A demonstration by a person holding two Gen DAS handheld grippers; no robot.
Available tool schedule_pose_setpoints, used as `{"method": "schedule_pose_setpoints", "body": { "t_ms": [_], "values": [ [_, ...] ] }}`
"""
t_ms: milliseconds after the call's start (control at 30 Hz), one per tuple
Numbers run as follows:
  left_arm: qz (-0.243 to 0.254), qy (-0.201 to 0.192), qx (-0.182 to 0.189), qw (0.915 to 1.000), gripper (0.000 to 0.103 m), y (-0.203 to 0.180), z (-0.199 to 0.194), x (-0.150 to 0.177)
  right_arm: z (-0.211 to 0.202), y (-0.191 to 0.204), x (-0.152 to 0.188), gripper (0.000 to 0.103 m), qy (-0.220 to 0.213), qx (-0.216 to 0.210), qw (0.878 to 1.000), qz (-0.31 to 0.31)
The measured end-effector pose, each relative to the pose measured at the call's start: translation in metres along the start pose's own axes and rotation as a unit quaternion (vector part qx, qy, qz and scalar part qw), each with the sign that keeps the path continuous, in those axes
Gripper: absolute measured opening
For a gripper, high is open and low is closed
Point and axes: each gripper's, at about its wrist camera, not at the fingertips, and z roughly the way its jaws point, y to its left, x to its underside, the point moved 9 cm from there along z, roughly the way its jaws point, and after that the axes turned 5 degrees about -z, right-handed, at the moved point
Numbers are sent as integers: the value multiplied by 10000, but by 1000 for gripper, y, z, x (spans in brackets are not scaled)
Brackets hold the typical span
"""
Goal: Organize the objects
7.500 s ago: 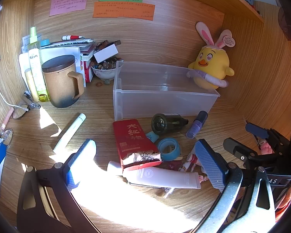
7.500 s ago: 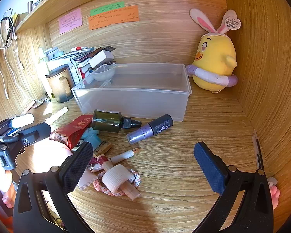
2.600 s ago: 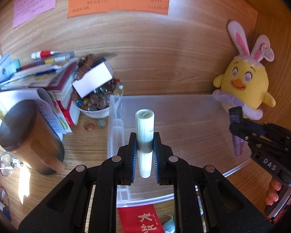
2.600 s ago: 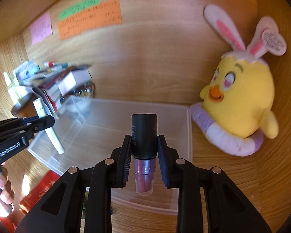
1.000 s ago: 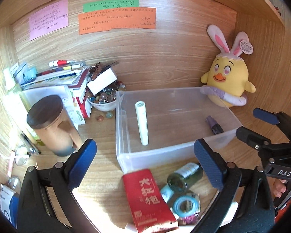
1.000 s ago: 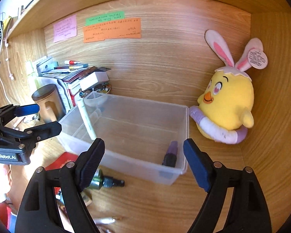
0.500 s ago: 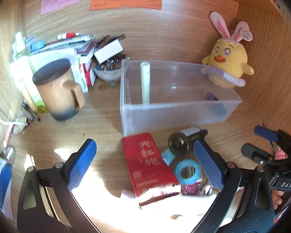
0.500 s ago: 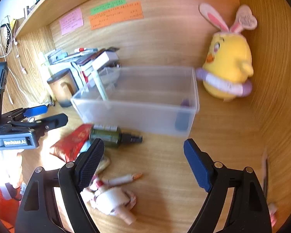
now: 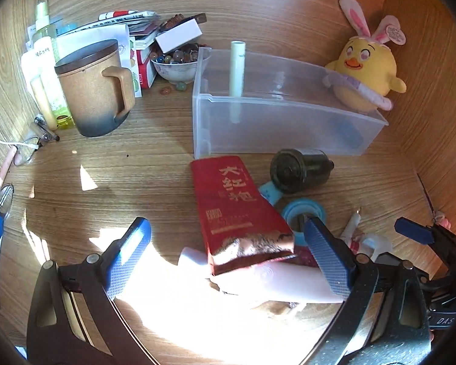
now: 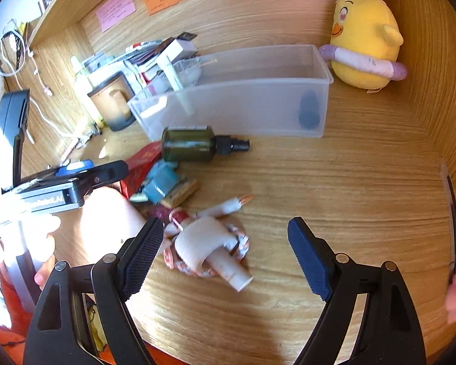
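A clear plastic bin (image 9: 288, 127) (image 10: 246, 112) holds a pale green tube (image 9: 237, 73) leaning at its left end and a dark purple tube (image 10: 308, 112) at its right end. In front lie a dark green spray bottle (image 9: 301, 170) (image 10: 194, 144), a red packet (image 9: 237, 210), a blue tape roll (image 9: 304, 213), a white tube (image 9: 282, 283) and a white roll with a braided cord (image 10: 209, 243). My left gripper (image 9: 228, 258) is open over the red packet and white tube. My right gripper (image 10: 225, 252) is open around the white roll.
A brown lidded mug (image 9: 94, 88), a bowl of beads (image 9: 174, 64), books and bottles crowd the back left. A yellow plush chick (image 9: 367, 73) (image 10: 364, 48) sits at the back right by the wooden side wall. Glasses and a cable (image 9: 21, 149) lie at the left.
Both grippers have dropped back from the bin and come low over the loose items at the desk front. Both tubes stay in the bin where they were let go.
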Motion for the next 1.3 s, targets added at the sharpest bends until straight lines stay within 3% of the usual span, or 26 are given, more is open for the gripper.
{"method": "schedule_pose_setpoints", "body": {
  "t_ms": [200,367,567,800,867,933,1067,1200,1300],
  "values": [
    [249,-16,-216,9995,102,-7,3,13,3,5,1,79,-52,-46,9999,-90],
    [235,1,-285,9993,102,-7,9,17,9,13,0,62,-17,-207,9995,-230],
    [166,-267,-352,9989,102,-3,1,11,15,16,3,40,58,-224,9991,-346],
    [229,-403,-362,9983,102,-5,-4,8,8,5,-3,39,-52,-244,9996,-165],
    [208,-396,-345,9984,99,-6,-3,8,6,0,-6,39,-99,-224,9997,-88],
    [201,-360,-338,9986,87,-7,-2,9,4,-9,-11,39,-152,-127,9998,-14],
    [103,-289,-325,9990,76,-5,1,11,3,-31,-21,39,-215,159,9995,135],
    [26,-261,-237,9994,57,-3,1,12,5,-53,-28,39,-204,572,9979,210],
    [8,-314,-234,9992,57,-2,0,12,8,-62,-31,40,-160,701,9972,226]
  ]
}}
